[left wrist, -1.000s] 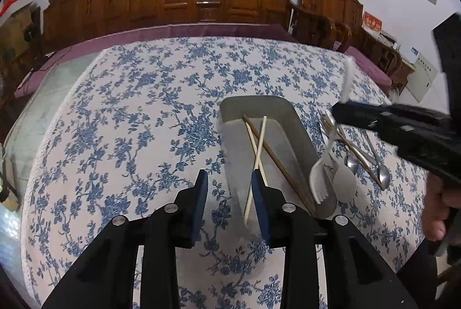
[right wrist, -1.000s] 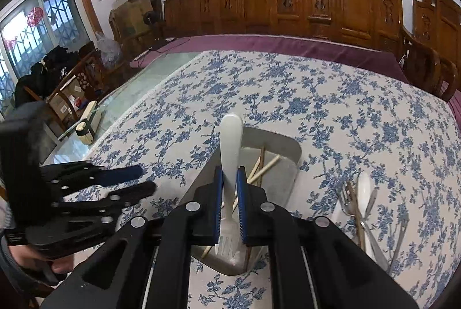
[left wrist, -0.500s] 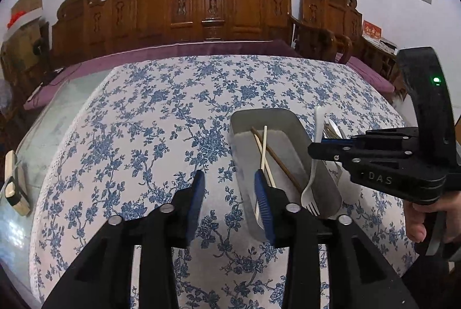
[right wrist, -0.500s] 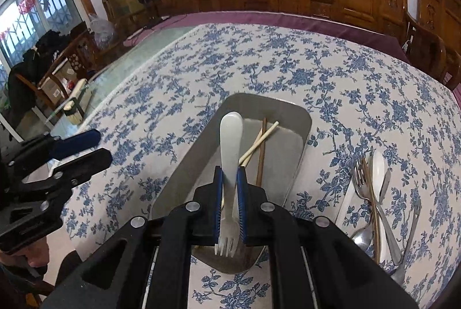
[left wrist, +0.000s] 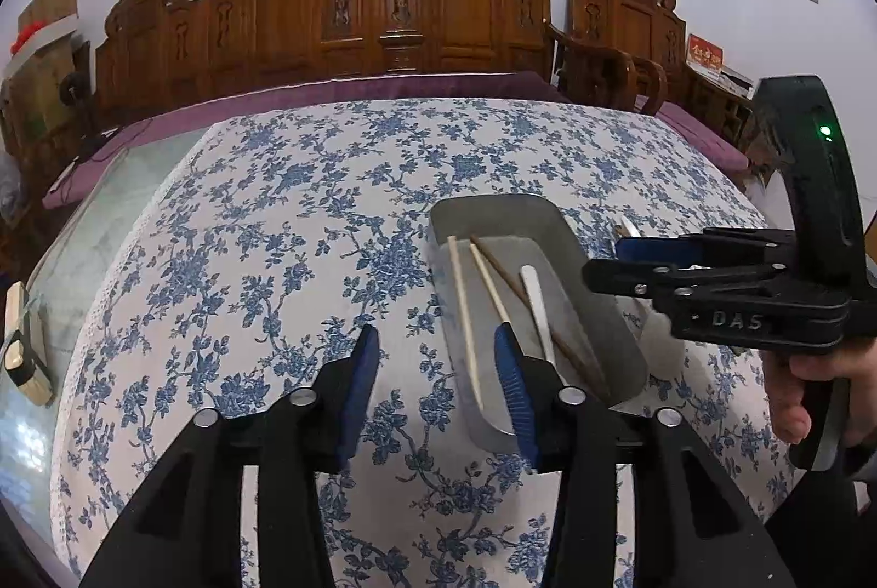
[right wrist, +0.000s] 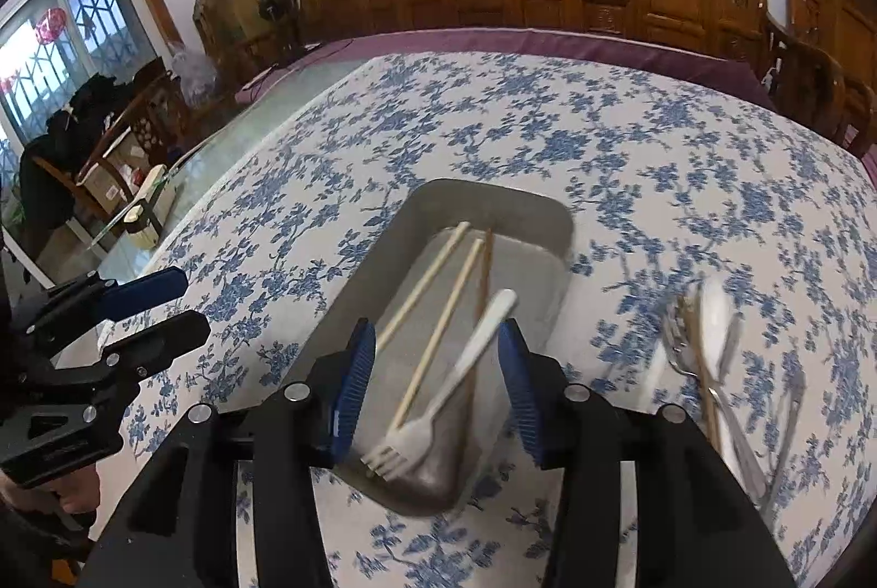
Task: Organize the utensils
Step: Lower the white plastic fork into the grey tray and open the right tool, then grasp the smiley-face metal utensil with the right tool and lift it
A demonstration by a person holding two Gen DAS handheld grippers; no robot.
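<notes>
Lying loose in the metal tray [right wrist: 548, 226], the white plastic fork [right wrist: 466, 363] rests beside the chopsticks [right wrist: 438, 347], between the right hand-held gripper [right wrist: 436, 385] pads, which have just been opening. Left of the tray, the left hand-held gripper [left wrist: 436, 396] also has its jaws apart, having just been opening with nothing between them. More cutlery [right wrist: 712, 369] lies on the surface right of the tray.

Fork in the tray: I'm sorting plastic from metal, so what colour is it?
White fork, clearest in the right wrist view.
</notes>
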